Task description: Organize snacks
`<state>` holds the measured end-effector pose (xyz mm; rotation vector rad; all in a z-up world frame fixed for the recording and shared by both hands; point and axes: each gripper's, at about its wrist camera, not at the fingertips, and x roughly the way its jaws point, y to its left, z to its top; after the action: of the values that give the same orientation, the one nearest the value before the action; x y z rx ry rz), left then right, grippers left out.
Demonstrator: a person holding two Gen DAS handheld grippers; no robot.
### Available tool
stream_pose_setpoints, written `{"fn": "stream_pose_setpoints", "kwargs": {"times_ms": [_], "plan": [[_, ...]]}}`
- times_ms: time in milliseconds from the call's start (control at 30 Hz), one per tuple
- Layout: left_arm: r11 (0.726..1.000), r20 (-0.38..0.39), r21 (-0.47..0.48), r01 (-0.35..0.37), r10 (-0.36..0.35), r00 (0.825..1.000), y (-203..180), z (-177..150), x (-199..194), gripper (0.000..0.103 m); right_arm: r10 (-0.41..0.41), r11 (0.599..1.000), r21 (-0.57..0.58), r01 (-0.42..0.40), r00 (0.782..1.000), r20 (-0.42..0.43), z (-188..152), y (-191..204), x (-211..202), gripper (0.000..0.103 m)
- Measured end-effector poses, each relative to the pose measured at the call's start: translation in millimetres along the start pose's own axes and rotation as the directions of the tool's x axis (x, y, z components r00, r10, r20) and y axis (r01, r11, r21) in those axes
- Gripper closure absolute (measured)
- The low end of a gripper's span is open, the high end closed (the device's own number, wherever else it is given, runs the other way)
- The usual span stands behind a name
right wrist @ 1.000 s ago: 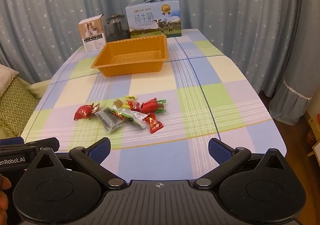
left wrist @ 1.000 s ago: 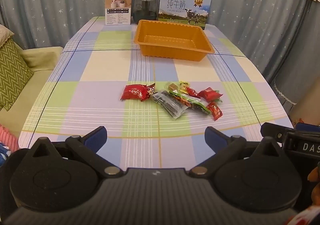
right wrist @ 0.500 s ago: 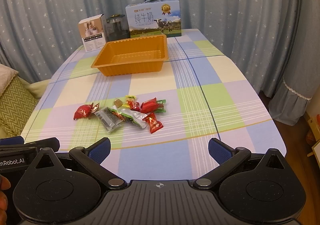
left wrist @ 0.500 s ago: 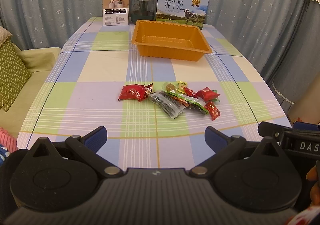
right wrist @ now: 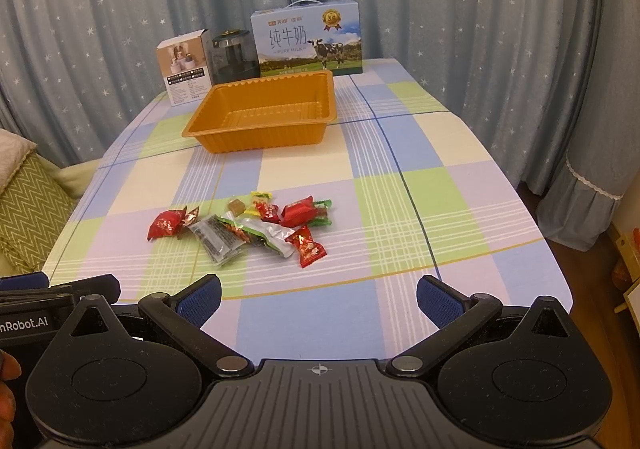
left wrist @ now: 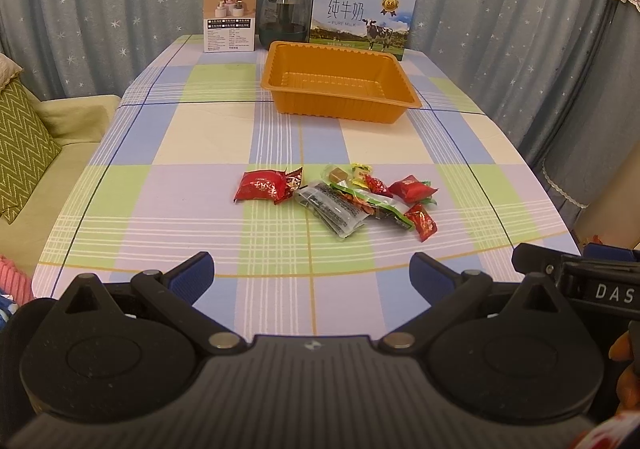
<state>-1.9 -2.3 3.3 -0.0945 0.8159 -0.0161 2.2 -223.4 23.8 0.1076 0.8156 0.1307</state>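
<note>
Several wrapped snacks lie in a loose pile (left wrist: 344,201) mid-table; the pile also shows in the right wrist view (right wrist: 244,229). A red packet (left wrist: 266,187) lies at its left end, a grey sachet (left wrist: 332,209) in the middle, a small red candy (left wrist: 422,223) at its right. An empty orange tray (left wrist: 340,105) stands beyond them, seen also in the right wrist view (right wrist: 264,137). My left gripper (left wrist: 312,273) is open and empty above the near table edge. My right gripper (right wrist: 319,297) is open and empty beside it.
A white product box (left wrist: 230,21), a dark glass jar (left wrist: 284,19) and a blue milk carton box (left wrist: 362,19) stand at the table's far edge. A sofa with a green zigzag cushion (left wrist: 20,149) is on the left. Curtains hang behind and on the right.
The left gripper has drifted slightly, so the snacks and tray sit a little lower and left in its view. The right gripper has barely moved. Both stay open.
</note>
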Motion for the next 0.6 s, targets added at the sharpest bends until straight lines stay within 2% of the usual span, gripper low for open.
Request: {"fn": "stream_pose_setpoints", "kwargs": {"times_ms": [600], "plan": [[1.0,0.001,0.002,0.001,-0.001,1.0,-0.9,0.9,-0.9,0.0,-0.001,1.0,-0.001,0.001,1.0,0.001,0.2,0.5,0.1,0.0]]}}
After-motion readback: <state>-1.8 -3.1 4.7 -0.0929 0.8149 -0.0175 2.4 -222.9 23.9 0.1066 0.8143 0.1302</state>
